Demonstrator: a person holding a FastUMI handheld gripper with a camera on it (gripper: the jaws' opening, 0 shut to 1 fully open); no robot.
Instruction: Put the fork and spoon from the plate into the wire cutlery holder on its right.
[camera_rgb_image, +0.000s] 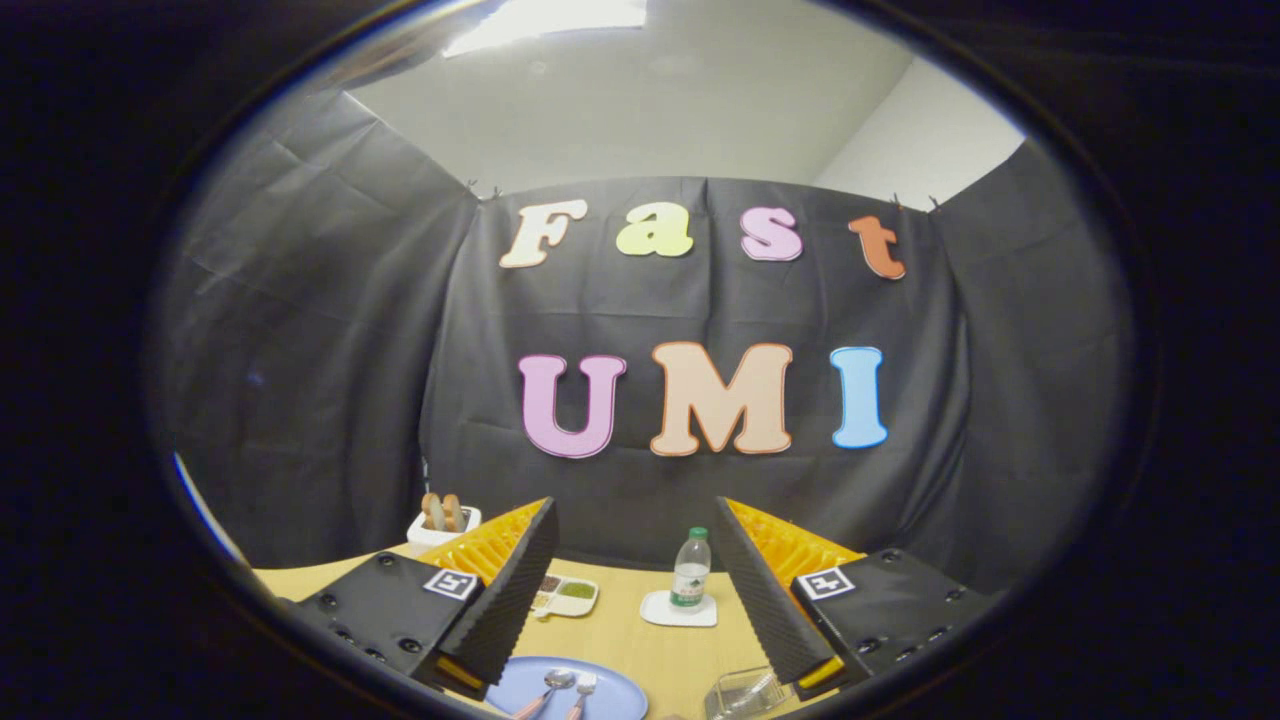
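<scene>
1. Between the plate (575, 692) and the camera, the gripper (632, 600) hangs with jaws wide open, holding nothing.
2. On the plate lie the spoon (548, 685) and fork (582, 690), side by side, handles toward the jaws.
3. Right of the plate stands the wire holder (745, 692) on the bench (640, 645).
4. Beyond the plate stands a bottle (691, 570).
5. Best to descend over one handle alone, squarely, before closing.
</scene>
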